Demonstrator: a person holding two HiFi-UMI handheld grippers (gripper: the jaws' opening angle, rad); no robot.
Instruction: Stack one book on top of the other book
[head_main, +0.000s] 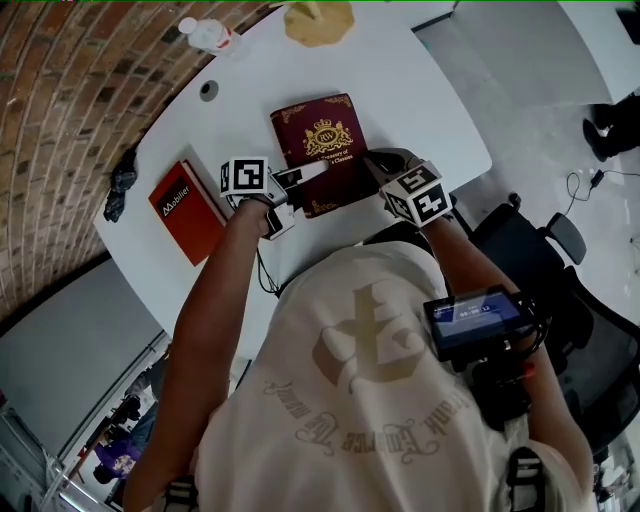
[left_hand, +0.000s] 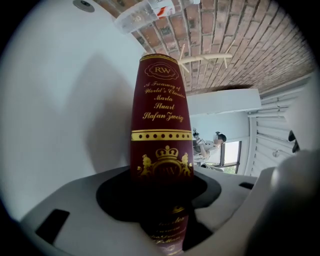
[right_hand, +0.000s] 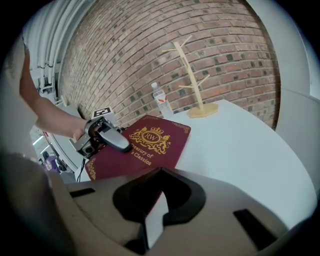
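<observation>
Right gripper (head_main: 378, 165): jaws clamped on the near right corner of the maroon book (head_main: 322, 135). In the right gripper view the cut edge of the page block sits in the notch, white and smooth, with the maroon cover on one side.

Left gripper (head_main: 312, 172): jaws closed over the spine edge of the same book, one jaw lying flat on the front cover. The spine fills the gap, and the pads look to be against both boards.

The maroon book is a hardback with a matte, cloth-like cover. It has a gilt crest, a gilt border and script lettering down a rounded spine. It lies on the white table (head_main: 400, 90) directly ahead of me.

The red book (head_main: 188, 210) is to the left, well apart from the maroon one. It is thinner, with a glossy cover and white print, and lies flat near the table edge.

Far end of the table: a clear plastic bottle (right_hand: 161, 100) and a pale wooden branched stand (right_hand: 192, 75) on a round base.

Behind them is a rough brick wall (head_main: 60, 90).
</observation>
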